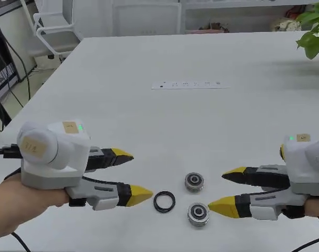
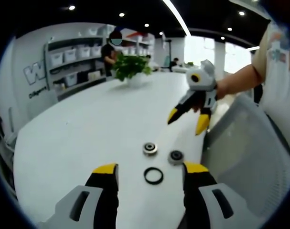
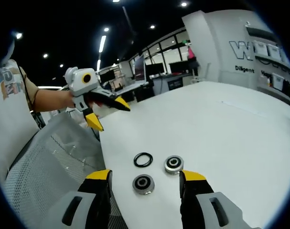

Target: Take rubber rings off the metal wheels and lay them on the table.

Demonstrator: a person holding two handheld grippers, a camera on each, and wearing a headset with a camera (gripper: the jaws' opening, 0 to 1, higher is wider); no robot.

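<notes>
White counter (image 1: 201, 121): one rubber ring (image 1: 164, 201) is laid loose beside two metal wheels (image 1: 194, 181). Left claw (image 1: 142, 175) and right claw (image 1: 216, 190) are held wide, empty. Next wheel likely to be gripped and stripped.

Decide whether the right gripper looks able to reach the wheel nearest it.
Probably yes: the right gripper is open, the wheel lies just ahead of its jaws on the table, and nothing stands between them.
</notes>
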